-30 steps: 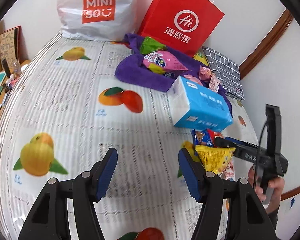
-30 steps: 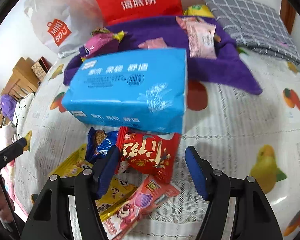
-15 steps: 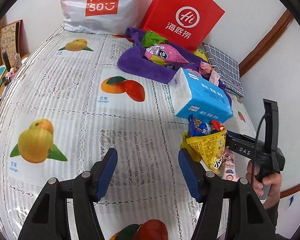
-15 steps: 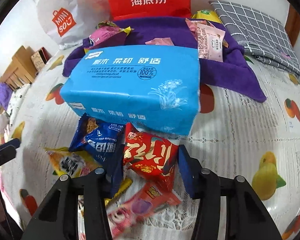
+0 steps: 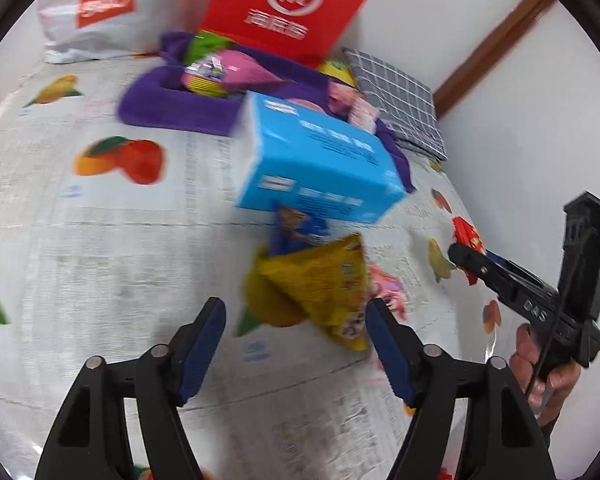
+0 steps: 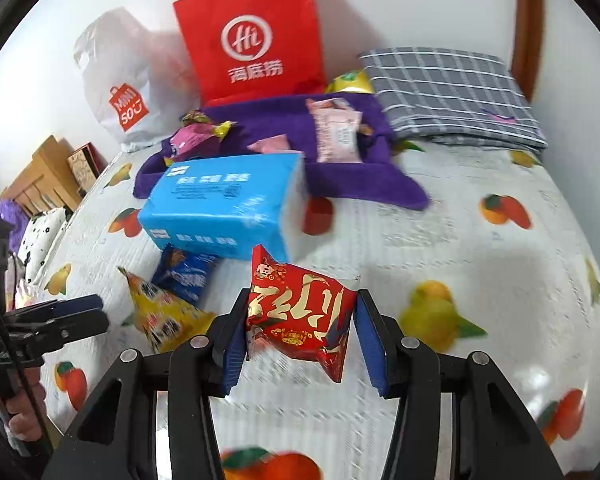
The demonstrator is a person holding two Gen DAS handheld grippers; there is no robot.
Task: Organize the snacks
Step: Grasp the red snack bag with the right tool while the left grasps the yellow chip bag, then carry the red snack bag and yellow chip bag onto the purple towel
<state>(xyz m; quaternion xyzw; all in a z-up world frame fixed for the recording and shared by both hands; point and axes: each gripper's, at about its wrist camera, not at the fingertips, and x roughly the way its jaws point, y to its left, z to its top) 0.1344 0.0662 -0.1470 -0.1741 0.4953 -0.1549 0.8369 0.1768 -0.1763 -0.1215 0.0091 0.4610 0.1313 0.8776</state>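
The red snack packet, gold-lettered and crinkled, sits pinched between the right gripper pads above the fruit-print tablecloth; the left wrist view shows only its tip. The left gripper gapes wide near a yellow packet, before the blue tissue pack.

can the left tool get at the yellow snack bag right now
Probably yes. The left tool is open and empty, with the yellow snack bag lying just ahead between its fingers. Nothing covers the bag; the blue snack packet sits behind it and the right tool is off to the side.
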